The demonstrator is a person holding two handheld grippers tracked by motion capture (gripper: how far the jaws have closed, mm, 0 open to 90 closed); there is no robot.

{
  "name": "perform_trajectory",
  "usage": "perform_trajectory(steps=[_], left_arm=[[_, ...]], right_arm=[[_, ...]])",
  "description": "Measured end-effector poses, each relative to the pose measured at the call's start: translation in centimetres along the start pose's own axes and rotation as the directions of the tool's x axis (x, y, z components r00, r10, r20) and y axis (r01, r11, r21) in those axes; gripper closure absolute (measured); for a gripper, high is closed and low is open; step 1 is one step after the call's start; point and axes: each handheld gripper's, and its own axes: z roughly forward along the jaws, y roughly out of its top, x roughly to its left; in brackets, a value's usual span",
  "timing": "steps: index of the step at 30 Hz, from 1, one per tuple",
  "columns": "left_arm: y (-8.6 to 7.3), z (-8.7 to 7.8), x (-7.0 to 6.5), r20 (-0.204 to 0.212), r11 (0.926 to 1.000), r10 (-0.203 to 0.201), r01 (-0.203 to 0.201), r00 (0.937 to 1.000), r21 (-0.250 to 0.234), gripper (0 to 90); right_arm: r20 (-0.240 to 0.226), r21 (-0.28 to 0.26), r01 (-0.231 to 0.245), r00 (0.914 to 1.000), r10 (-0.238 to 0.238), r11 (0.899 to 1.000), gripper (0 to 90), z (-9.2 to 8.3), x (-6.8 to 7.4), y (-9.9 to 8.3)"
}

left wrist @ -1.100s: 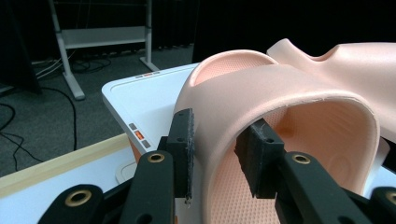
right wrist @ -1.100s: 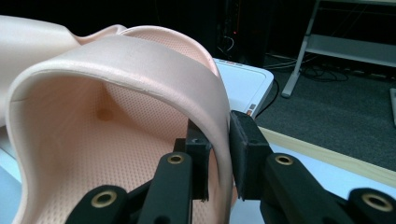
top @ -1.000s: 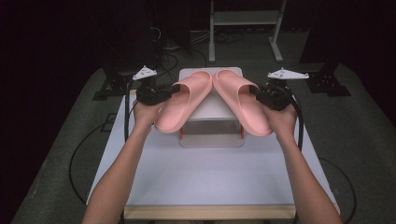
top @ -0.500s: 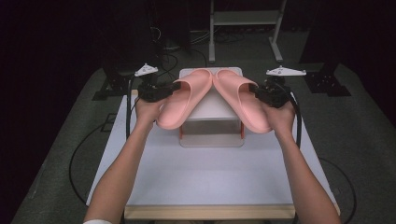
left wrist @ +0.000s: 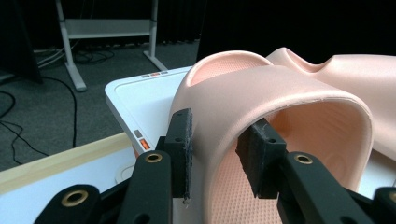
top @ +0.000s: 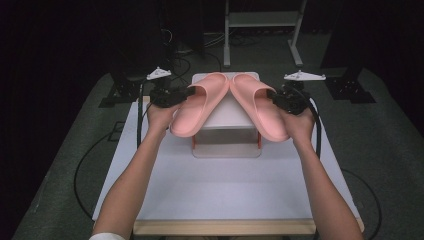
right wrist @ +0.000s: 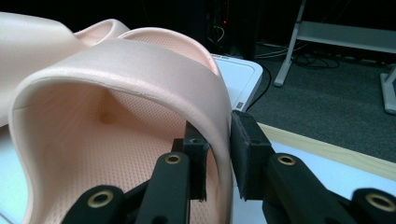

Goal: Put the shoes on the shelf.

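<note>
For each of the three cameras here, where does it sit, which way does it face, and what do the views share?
High view: above the person's side, facing forward and down on the table; both forearms and hands show.
Left gripper view: rides the left gripper, looking along its black jaws, clamped on the left slipper.
Right gripper view: rides the right gripper, jaws clamped on the right slipper.
Shared: every view shows both pink slippers and the white box.

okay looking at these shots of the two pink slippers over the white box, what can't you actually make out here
- High view: most of the white box top and whatever is in it, covered by the left slipper and right slipper.
- High view: how the left gripper and right gripper jaws meet the straps, too small.
- Left gripper view: the small labels by the box's orange marks, too small to read.
- Right gripper view: the right slipper's heel, cut off by the bottom edge.
</note>
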Motion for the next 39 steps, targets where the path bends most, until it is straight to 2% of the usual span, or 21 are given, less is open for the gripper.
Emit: perform_trajectory(steps=[10, 21, 30, 39], left_arm=[[0.3, 0.5, -0.3, -0.003, 1.0, -0.007, 0.007, 1.0, 0.003, 63.6], [0.7, 1.4, -0.8, -0.002, 0.9999, -0.013, 0.013, 0.9999, 0.004, 62.1], [0.5, 2.1, -1.2, 0.02, 0.9997, -0.016, 0.016, 0.9997, 0.021, 61.1], [0.6, 2.5, -1.1, 0.025, 0.9995, -0.03, 0.029, 0.9993, 0.016, 61.1]], right_arm=[[-0.007, 0.006, -0.003, 1.0, 0.003, 1.0, 73.7, 0.6, 0.4, 0.4], [-0.011, 0.002, -0.039, 0.9992, 0.039, 0.999, 71.6, 0.9, 0.1, 0.6], [-0.012, 0.01, -0.043, 0.999, 0.043, 0.999, 69.8, 1.3, 0.2, 0.6], [-0.012, 0.013, -0.055, 0.9984, 0.055, 0.998, 69.2, 1.7, 0.2, 0.8]])
